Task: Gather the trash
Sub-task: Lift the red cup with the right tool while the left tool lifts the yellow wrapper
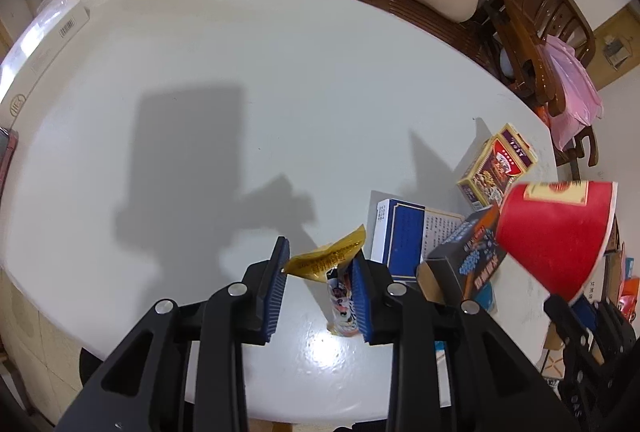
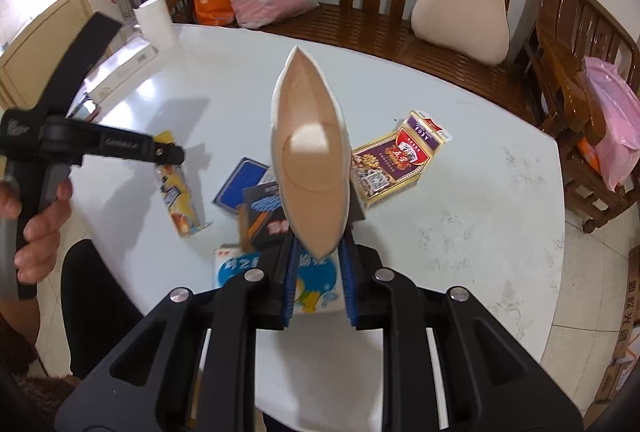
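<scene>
My left gripper point(image 1: 320, 254) is shut on the yellow top of a snack wrapper point(image 1: 340, 288), which hangs down between the blue pads above the white table point(image 1: 240, 92). From the right wrist view the same gripper point(image 2: 172, 154) shows at the left, gripped by a person's hand point(image 2: 36, 224), with the wrapper point(image 2: 178, 196) dangling under it. My right gripper point(image 2: 320, 252) is shut on a red paper cup point(image 2: 310, 160), squashed flat so its beige inside faces the camera. The cup's red outside point(image 1: 556, 232) appears at the right of the left wrist view.
On the table lie a purple-and-gold card box point(image 2: 396, 160), a blue-and-white box point(image 1: 404, 232), a black box point(image 2: 264, 216) and a light blue pack point(image 2: 316, 280). A paper towel roll point(image 2: 154, 18) and a long white box point(image 1: 40, 44) stand far left. Wooden bench point(image 2: 360, 16) and chairs ring the table.
</scene>
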{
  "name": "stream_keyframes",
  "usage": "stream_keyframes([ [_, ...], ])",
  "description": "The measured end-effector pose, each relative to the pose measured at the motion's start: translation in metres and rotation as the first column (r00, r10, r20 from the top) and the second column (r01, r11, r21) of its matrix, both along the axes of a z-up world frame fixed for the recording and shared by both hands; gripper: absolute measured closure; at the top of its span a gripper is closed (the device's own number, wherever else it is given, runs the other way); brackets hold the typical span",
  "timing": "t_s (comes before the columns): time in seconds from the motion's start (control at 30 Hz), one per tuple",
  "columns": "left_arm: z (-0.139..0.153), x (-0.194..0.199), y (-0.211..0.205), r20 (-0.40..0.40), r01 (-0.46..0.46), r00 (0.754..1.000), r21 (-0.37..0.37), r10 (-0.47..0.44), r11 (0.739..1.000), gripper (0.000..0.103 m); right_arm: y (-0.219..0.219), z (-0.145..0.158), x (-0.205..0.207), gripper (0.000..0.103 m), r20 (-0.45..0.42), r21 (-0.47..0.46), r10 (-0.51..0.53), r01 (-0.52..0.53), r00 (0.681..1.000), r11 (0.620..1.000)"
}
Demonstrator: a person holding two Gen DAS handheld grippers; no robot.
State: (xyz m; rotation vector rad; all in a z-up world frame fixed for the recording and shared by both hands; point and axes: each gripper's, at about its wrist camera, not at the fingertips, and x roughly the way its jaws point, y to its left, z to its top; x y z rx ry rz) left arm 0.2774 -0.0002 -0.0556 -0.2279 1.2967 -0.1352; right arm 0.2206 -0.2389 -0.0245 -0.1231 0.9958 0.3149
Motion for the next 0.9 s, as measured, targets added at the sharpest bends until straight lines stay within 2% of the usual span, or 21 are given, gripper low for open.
stream_keyframes([
  [0.2,0.012,-0.012,-0.006,0.034,0.054,0.998,0.015,-0.055,0.998,0.074,0.007,0.009,-0.028,0.086,0.032,-0.010,0.020,-0.020,0.999,1.000],
  [0.23,0.014,-0.015,-0.008,0.042,0.070,0.997,0.024,-0.071,0.997,0.074,0.008,0.011,-0.033,0.100,0.037,-0.009,0.027,-0.027,0.999,1.000],
  [0.27,0.015,-0.016,-0.009,0.042,0.082,0.996,0.022,-0.083,0.996,0.075,0.010,0.012,-0.038,0.102,0.037,-0.009,0.030,-0.030,0.999,1.000],
  [0.33,0.014,-0.017,-0.010,0.021,0.102,0.995,-0.002,-0.101,0.995,0.075,0.013,0.012,-0.043,0.102,0.040,-0.039,0.028,-0.026,0.999,0.999],
  [0.43,0.013,-0.019,-0.012,0.021,0.106,0.994,0.015,-0.107,0.994,0.075,0.014,0.002,-0.039,0.102,0.009,-0.058,0.031,-0.030,0.999,0.998],
  [0.5,0.011,-0.021,-0.012,0.015,0.111,0.994,0.007,-0.111,0.994,0.075,0.009,0.001,-0.038,0.101,0.037,-0.034,0.001,0.000,0.999,0.999],
  [0.53,0.011,-0.023,-0.011,0.015,0.118,0.993,0.002,-0.118,0.993,0.075,0.005,0.000,-0.036,0.094,0.045,-0.018,-0.014,0.015,0.999,1.000],
  [0.57,0.010,-0.024,-0.012,0.014,0.122,0.992,0.000,-0.122,0.993,0.075,0.001,-0.001,-0.036,0.070,0.055,-0.015,-0.034,0.035,0.998,0.999],
  [0.63,0.009,-0.026,-0.013,0.012,0.133,0.991,0.002,-0.133,0.991,0.075,-0.003,0.000,-0.034,0.042,0.077,-0.027,-0.056,0.059,0.995,0.998],
  [0.73,0.010,-0.027,-0.020,0.015,0.161,0.987,0.018,-0.161,0.987,0.075,-0.001,0.009,-0.033,0.042,0.102,-0.053,-0.049,0.054,0.994,0.997],
  [0.8,0.011,-0.027,-0.022,0.017,0.171,0.985,0.012,-0.171,0.985,0.075,0.006,0.017,-0.035,0.042,0.136,-0.113,-0.016,0.031,0.991,0.993],
  [0.83,0.011,-0.027,-0.024,0.020,0.178,0.984,0.013,-0.178,0.984,0.075,0.010,0.015,-0.034,0.043,0.141,-0.185,-0.001,0.027,0.990,0.982],
  [0.9,0.009,-0.027,-0.027,0.017,0.189,0.982,0.011,-0.189,0.982,0.075,0.007,0.006,-0.034,0.043,0.103,-0.226,0.006,0.017,0.995,0.974],
])
